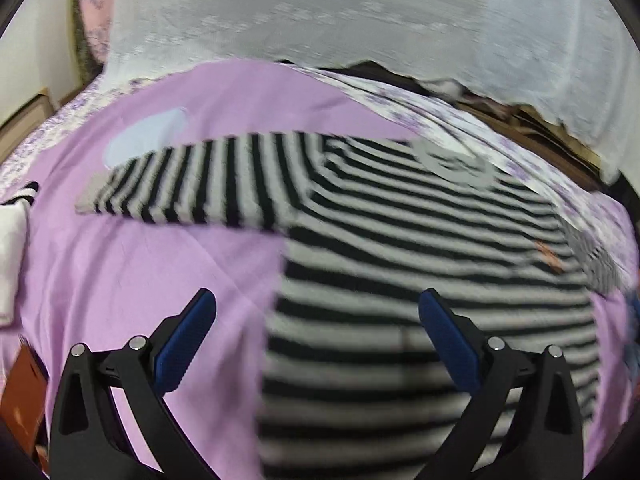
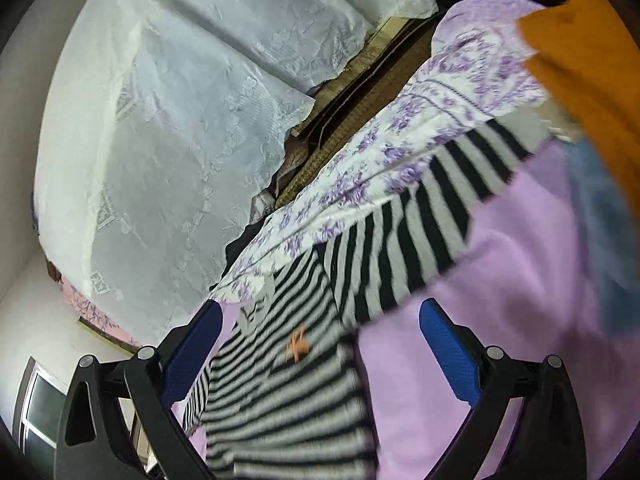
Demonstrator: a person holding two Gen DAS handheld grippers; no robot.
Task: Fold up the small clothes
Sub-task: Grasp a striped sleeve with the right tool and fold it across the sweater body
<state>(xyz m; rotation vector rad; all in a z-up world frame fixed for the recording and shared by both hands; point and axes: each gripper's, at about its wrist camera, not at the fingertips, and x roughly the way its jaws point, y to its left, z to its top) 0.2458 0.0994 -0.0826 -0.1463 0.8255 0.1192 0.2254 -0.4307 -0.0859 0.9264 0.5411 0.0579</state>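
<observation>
While a black-and-white striped sweater [image 1: 420,248] lies spread on a lilac bedsheet [image 1: 160,260], both grippers hover above. Left gripper [image 1: 318,308] and right gripper [image 2: 320,320] have fingers spread apart, holding nothing.

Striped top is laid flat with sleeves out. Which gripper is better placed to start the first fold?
Probably left. The left gripper is open, hovering squarely over the striped top's body, near its left sleeve. The right gripper is also open but views the top at a steep tilt, its sleeve farther off.

Striped top [image 1: 400,240] — motion-blurred, edge-cropped
</observation>
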